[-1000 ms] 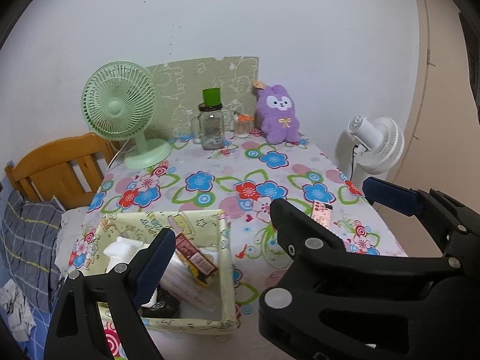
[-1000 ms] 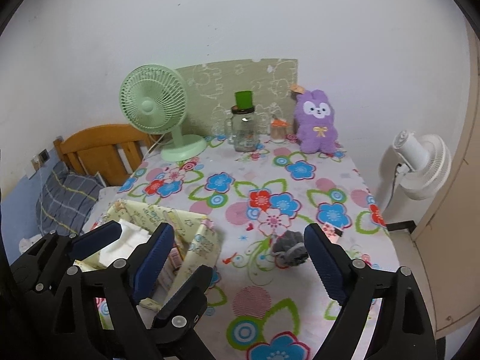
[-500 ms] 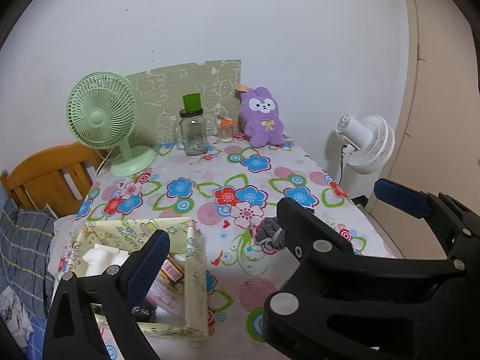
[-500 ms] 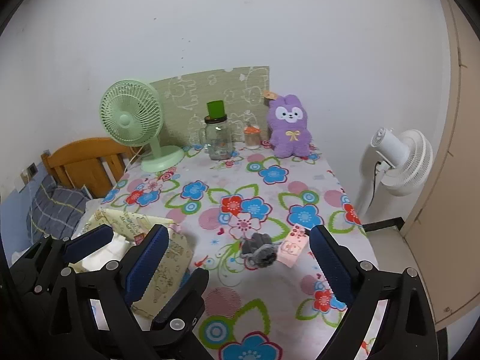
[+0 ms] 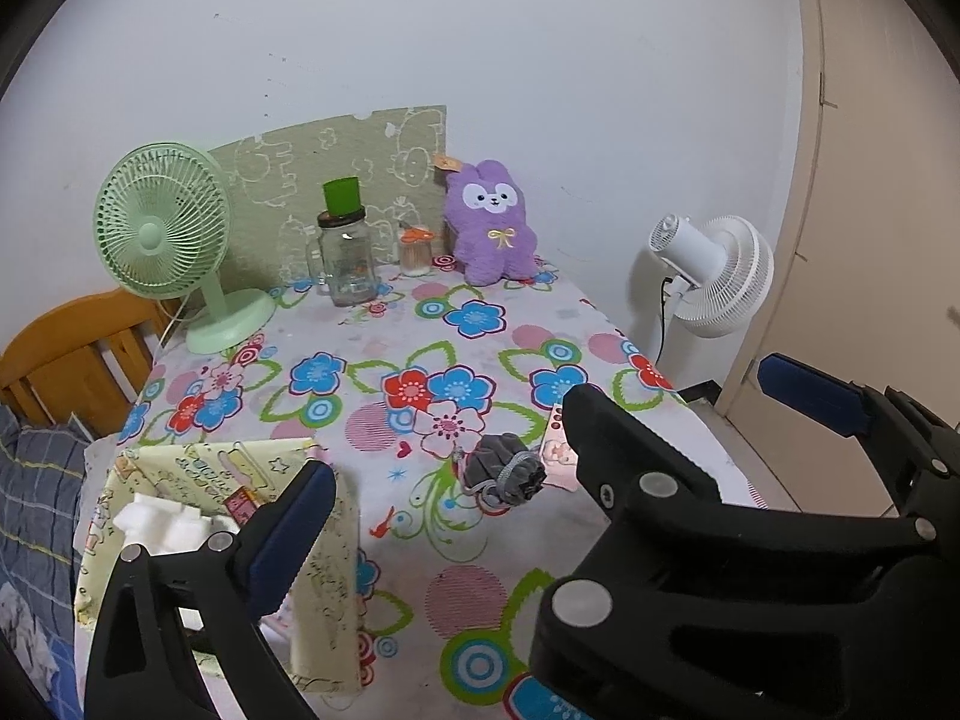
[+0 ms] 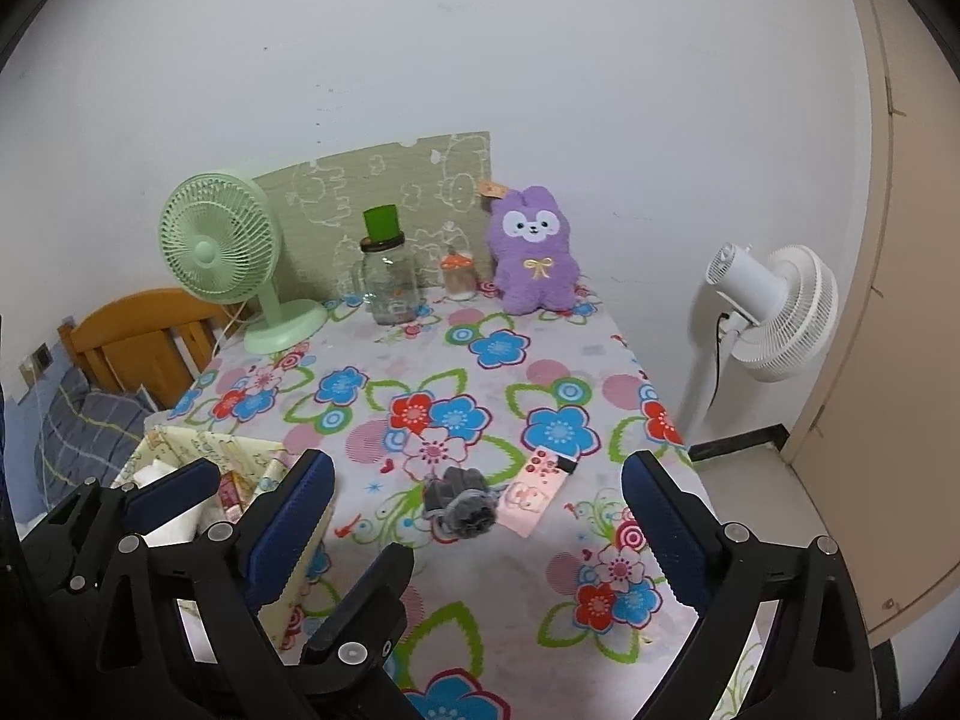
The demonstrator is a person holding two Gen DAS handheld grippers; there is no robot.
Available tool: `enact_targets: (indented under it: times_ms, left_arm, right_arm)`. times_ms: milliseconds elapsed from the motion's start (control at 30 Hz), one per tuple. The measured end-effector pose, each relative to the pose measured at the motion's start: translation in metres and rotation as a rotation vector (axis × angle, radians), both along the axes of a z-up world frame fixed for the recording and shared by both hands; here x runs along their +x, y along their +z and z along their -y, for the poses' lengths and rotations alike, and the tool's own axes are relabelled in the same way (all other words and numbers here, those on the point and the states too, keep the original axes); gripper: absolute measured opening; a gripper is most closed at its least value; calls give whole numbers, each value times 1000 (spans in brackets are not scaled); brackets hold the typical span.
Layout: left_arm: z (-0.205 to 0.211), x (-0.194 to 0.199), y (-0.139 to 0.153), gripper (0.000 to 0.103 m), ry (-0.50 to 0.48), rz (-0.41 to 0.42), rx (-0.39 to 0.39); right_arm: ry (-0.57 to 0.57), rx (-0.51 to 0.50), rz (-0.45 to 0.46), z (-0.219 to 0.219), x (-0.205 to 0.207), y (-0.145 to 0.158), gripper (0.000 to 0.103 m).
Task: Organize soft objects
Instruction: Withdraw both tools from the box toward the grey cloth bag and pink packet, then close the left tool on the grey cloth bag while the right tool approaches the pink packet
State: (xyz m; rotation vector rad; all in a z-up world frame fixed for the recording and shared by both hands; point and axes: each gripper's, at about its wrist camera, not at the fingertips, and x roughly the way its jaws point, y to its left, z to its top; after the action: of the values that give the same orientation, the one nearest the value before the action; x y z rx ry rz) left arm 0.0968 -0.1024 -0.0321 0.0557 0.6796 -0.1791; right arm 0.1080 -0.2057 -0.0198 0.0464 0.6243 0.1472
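progress: early, nothing stowed yet | gray scrunchie (image 6: 461, 502) lay on counter (image 6: 480, 594) beside pink packet (image 6: 534, 495), outside fabric box (image 5: 324, 546) | left gripper (image 5: 540, 438), right gripper (image 6: 477, 525): jaws just opened wide, empty

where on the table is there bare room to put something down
Free: the wide middle of the tablecloth, between the green fan and the gray scrunchie, and the near right corner beyond the pink card. Crowded: the back edge with the jar and purple plush, and the near left, filled by the fabric box.
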Motion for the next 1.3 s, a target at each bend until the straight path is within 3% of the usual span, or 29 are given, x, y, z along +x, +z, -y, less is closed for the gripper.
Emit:
enact_targets:
  times_ms: [200,467,733,1300]
  left_arm:
    - [8,8,-7,102,6,17,11]
    - [14,26,-23,101,6,-27,1]
    - [19,48,-43,101,16,-96,-33]
    - [13,98,-98,99,135,-207,-29]
  right_arm:
    - [-26,-24,34,7,5,-7,98]
    - [-36,-28,15,15,20,-21,98]
    - [-49,-15,-20,26,39,-38,98]
    - [-54,22,-125,36,87,-91,98]
